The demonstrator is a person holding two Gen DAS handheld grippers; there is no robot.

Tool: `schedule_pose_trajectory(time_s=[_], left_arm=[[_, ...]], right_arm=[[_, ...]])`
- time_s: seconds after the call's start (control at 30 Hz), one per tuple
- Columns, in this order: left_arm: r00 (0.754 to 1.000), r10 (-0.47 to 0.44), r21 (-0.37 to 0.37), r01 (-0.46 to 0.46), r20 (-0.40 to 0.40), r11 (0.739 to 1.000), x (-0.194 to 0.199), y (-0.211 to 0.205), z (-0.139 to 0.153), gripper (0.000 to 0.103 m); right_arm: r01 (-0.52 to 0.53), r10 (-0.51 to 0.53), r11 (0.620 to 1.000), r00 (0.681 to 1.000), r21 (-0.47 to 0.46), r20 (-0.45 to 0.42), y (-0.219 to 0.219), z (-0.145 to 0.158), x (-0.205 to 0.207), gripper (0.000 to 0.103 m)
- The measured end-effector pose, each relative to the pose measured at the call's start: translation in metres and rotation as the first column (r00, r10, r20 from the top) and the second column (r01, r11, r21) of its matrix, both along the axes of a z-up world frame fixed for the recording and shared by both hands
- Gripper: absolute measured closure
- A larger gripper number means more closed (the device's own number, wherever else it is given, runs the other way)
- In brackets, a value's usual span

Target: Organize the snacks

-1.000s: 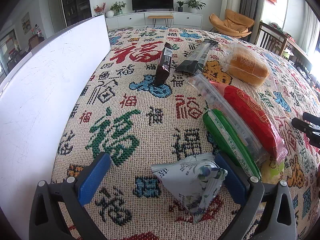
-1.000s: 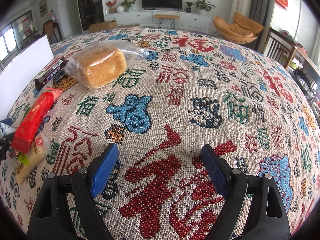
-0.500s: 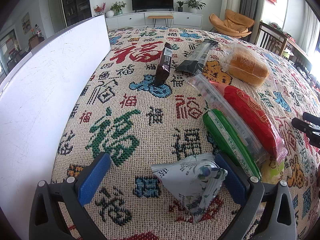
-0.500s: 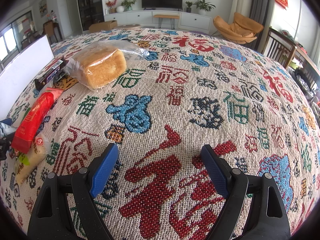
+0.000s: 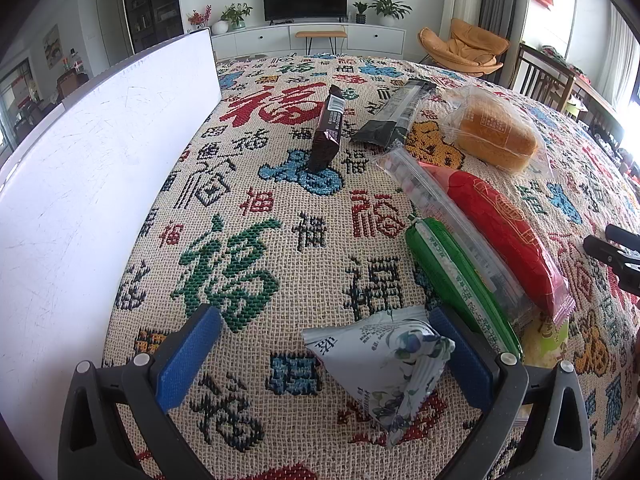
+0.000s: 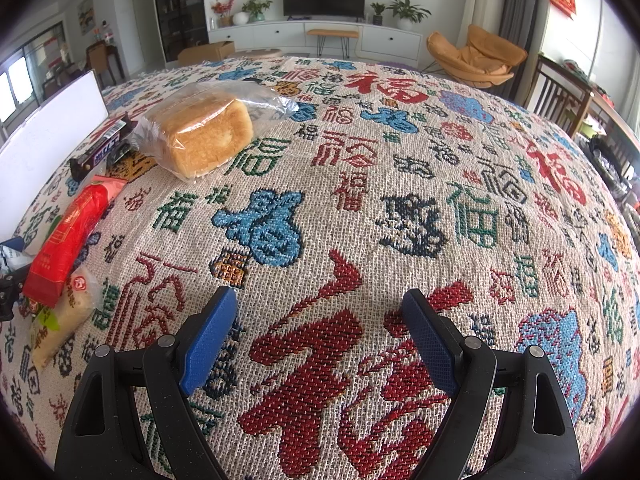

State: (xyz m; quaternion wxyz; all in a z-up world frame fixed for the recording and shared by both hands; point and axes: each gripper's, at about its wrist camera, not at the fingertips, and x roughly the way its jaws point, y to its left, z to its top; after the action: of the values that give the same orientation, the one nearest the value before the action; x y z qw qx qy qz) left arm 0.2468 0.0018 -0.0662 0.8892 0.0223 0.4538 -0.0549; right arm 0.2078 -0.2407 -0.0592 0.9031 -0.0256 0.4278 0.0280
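Left tool point(image 5: 326, 356) straddled the floral packet point(image 5: 384, 372), jaws apart.
Right tool point(image 6: 320, 336) gaped, empty, over bare bench point(image 6: 400, 184) at lower centre, probably waiting its turn.

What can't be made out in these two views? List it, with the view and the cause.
- Yellow-green packet: left wrist view, mostly covered by the red packet and green packet; its label is unreadable.
- White box: both views show only its outer wall, so the contents are hidden.
- Small white pouch by the left tongs: contact with the right finger is unclear.
- Right tongs: in the left wrist view, cut off by the right edge.
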Motion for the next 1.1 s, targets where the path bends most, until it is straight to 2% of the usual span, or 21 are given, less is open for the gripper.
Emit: schedule_pose_trajectory(time_s=[0.53,0.67,0.77,0.87,0.93,1.03,1.1], left_arm=[[1.000,0.001,-0.002,-0.001,-0.006,1.000,-0.001,0.000,0.000,0.000],[0.996,0.017,0.008,-0.017,-0.092,1.000,-0.024,0.005,0.001,0.000],[0.996,0.072,0.007,-0.072,-0.053,0.997,-0.051,0.012,0.000,0.000],[0.993,0.098,0.020,-0.097,-0.060,0.995,-0.051,0.010,-0.001,0.000],[0.993,0.099,0.010,-0.099,-0.058,0.995,-0.050,0.011,-0.001,0.000],[0.993,0.102,0.010,-0.102,-0.051,0.995,-0.049,0.011,-0.001,0.000],[0.994,0.103,0.009,-0.102,-0.049,0.995,-0.049,0.011,-0.001,0.000]], right_arm=[[0.000,0.000,1.000,1.000,0.002,0.000,0.000,0.000,0.000,0.016],[-0.001,0.001,1.000,1.000,0.012,-0.004,0.000,0.000,0.000,0.015],[-0.008,0.008,1.000,1.000,0.020,-0.011,0.002,-0.001,0.001,0.011],[-0.009,0.009,1.000,1.000,0.018,-0.020,0.005,-0.001,0.004,0.010],[-0.036,0.040,0.998,0.995,0.045,-0.093,0.012,0.007,0.012,0.012],[-0.161,0.180,0.965,0.981,0.205,-0.078,0.045,0.036,0.011,0.013],[-0.265,0.295,0.935,0.950,0.237,-0.101,0.082,0.049,0.015,0.013]])
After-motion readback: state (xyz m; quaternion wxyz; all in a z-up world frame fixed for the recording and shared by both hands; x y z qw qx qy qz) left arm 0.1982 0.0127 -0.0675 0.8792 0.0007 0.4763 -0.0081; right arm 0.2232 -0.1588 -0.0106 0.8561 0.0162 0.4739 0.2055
